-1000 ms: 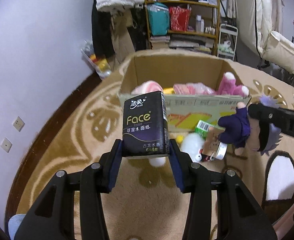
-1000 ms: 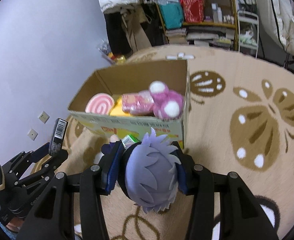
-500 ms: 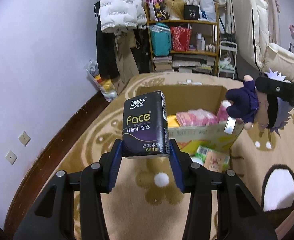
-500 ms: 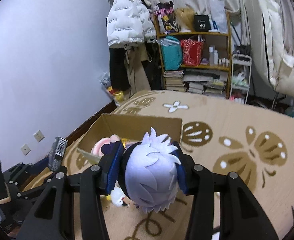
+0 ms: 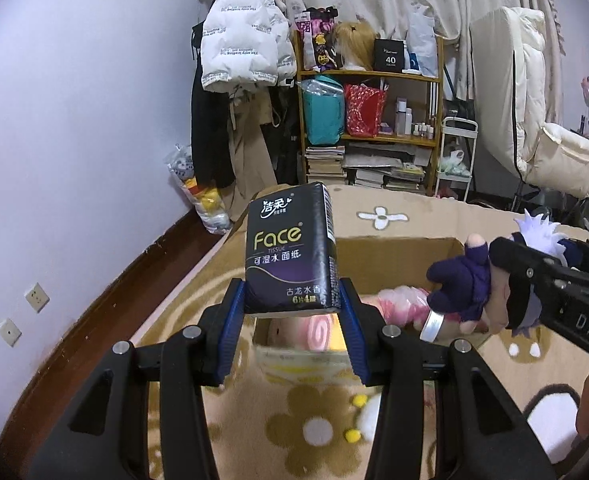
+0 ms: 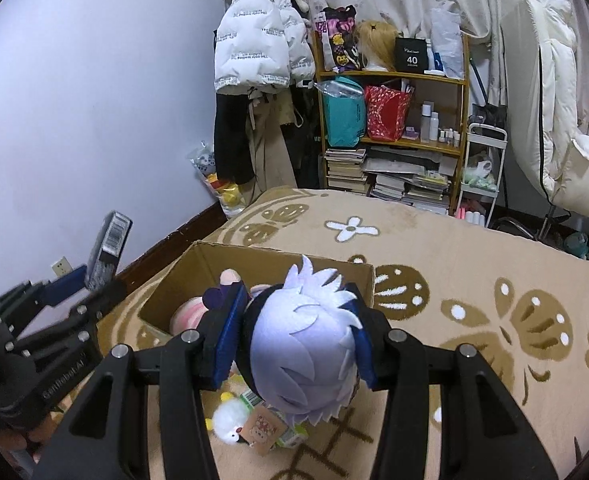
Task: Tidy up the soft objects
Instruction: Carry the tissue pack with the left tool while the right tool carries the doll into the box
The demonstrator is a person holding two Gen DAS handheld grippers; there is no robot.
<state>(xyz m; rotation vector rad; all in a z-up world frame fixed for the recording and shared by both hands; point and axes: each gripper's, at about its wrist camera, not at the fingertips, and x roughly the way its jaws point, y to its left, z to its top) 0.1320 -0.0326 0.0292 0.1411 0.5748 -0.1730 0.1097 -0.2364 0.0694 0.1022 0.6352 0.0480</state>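
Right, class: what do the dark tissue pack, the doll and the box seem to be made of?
Tissue pack: glossy plastic film, judging by its sheen and printed lettering. Doll: soft fabric, probably felt for the white spiky hair, matte and fuzzy. Box: brown corrugated cardboard, matte, with raw cut edges at the rim.

Left gripper [image 5: 292, 316] raised, clamped on tissue pack [image 5: 290, 250]; right gripper [image 6: 292, 336] level beside it, clamped on doll's head [image 6: 302, 344].
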